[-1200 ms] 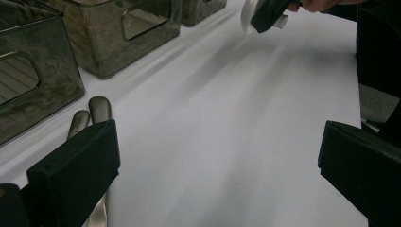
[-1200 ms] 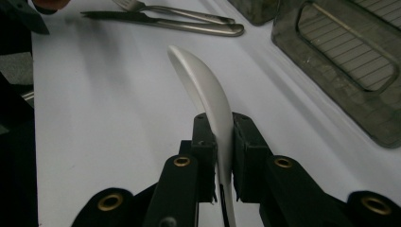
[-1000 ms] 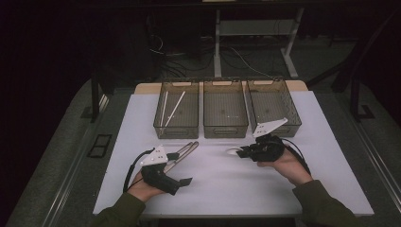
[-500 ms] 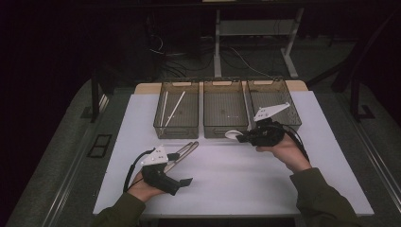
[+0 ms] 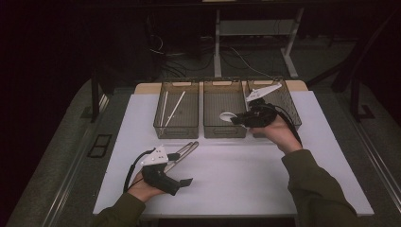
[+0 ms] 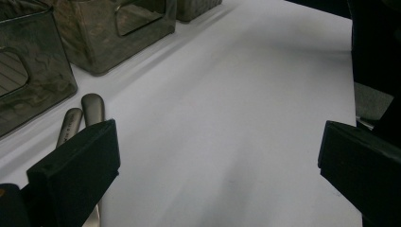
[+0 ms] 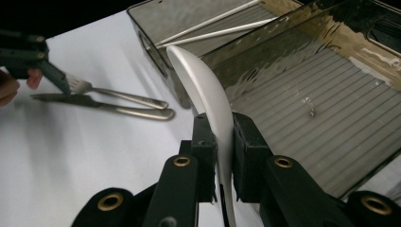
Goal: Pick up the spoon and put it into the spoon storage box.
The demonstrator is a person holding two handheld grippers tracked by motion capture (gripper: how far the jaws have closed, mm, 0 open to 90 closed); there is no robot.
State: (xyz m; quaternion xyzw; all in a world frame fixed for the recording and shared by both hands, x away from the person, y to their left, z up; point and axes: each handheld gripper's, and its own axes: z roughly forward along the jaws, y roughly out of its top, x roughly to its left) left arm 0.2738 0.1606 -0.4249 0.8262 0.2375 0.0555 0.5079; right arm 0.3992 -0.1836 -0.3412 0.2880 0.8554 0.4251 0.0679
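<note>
My right gripper (image 5: 238, 120) is shut on the handle of a white plastic spoon (image 5: 227, 116), holding it above the front of the middle bin (image 5: 222, 130). In the right gripper view the spoon (image 7: 201, 82) stands edge-on between the jaws of that gripper (image 7: 222, 142), over the bin's ribbed floor (image 7: 312, 113). My left gripper (image 5: 182, 168) rests open on the table at the near left. A metal fork and knife (image 5: 185, 148) lie just beyond it. Their handles (image 6: 87, 111) show beside the left jaw of the left gripper (image 6: 217, 161).
Three smoky clear bins stand in a row at the back of the white table (image 5: 246, 175). The left bin (image 5: 176, 113) holds two white sticks (image 7: 213, 26). The right bin (image 5: 288, 101) is behind my right hand.
My right gripper has carried the white spoon forward and left, from above the table to above the middle bin. The left gripper has stayed put.
</note>
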